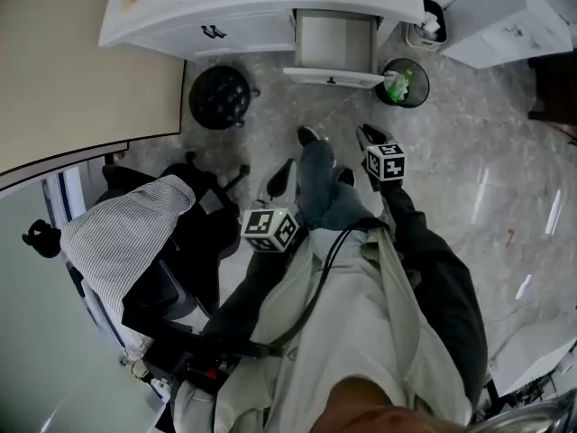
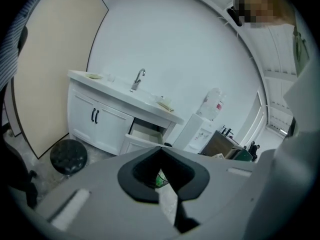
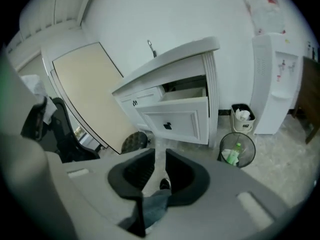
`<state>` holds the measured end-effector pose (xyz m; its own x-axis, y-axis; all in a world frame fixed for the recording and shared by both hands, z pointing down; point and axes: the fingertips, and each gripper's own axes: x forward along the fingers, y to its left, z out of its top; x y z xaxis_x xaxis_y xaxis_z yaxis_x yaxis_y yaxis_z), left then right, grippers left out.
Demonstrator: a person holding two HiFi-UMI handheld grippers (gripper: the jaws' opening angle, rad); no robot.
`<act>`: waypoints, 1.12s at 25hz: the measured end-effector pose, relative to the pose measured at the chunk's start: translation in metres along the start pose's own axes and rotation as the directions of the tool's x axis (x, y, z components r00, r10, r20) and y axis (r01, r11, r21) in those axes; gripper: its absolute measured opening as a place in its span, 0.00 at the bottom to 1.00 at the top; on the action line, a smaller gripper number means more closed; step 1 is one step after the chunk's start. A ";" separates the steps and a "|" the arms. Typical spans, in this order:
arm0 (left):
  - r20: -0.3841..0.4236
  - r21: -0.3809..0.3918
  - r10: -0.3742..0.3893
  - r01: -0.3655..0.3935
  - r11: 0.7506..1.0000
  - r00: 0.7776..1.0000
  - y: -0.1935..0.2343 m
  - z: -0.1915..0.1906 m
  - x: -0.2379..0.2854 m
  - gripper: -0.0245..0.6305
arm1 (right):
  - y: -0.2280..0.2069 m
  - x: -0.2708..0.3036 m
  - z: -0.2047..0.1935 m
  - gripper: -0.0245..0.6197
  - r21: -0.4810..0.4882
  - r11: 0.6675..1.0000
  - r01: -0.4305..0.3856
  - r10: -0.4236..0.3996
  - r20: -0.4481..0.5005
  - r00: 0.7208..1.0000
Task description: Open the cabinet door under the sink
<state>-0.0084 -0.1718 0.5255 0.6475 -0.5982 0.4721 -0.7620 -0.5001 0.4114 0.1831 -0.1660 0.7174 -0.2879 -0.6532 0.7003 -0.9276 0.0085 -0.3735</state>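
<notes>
The cabinet door (image 1: pixel 236 34) under the sink sits closed, its pair of black handles showing on the white front, at the top of my head view and well away from both grippers. In the left gripper view the double doors (image 2: pixel 95 120) stand below the counter, left of the faucet (image 2: pixel 139 78). Just to the right of them a drawer (image 1: pixel 335 43) is pulled out, its front panel hanging over the floor. A round black stool (image 1: pixel 219 96) stands on the floor in front of the doors, and a wire bin (image 1: pixel 404 82) holding a green bottle (image 1: pixel 398 84) stands right of the drawer, with a smaller bin (image 1: pixel 431 21) behind it. My left gripper (image 1: pixel 281 175) is held low in front of the body with its jaws pressed tip to tip on nothing (image 2: pixel 160 151). My right gripper (image 1: pixel 368 137) is beside it, further right; its jaws stand a narrow slit apart, empty, with only a trouser leg and a shoe seen through the gap (image 3: pixel 160 156). To my left a black chair (image 1: pixel 153 287) carries a striped cloth (image 1: pixel 126 233).
</notes>
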 end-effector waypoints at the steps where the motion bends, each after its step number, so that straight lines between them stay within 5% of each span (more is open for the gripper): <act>1: 0.001 0.016 -0.007 0.007 1.000 1.000 -0.004 0.003 0.004 0.05 | 0.001 -0.011 0.004 0.15 0.028 1.000 -0.014 0.013 0.027 1.000; 9: -0.009 0.070 -0.043 0.043 0.997 0.999 -0.042 0.001 0.009 0.05 | 0.011 -0.084 0.008 0.15 0.123 0.990 -0.066 0.045 0.163 0.986; 19: 0.053 0.061 -0.017 0.014 0.998 0.998 -0.058 -0.004 -0.018 0.05 | 0.030 -0.113 -0.020 0.15 0.027 0.994 -0.105 0.100 0.148 0.984; 28: 0.039 0.088 0.025 -0.028 0.996 0.999 -0.063 -0.023 -0.044 0.05 | 0.040 -0.130 -0.038 0.15 0.046 0.987 -0.156 0.147 0.160 0.976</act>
<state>0.0117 -0.0995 0.4963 0.6275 -0.6345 0.4513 -0.7779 -0.5361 0.3278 0.1740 -0.0519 0.6350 -0.3791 -0.7573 0.5318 -0.8595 0.0753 -0.5055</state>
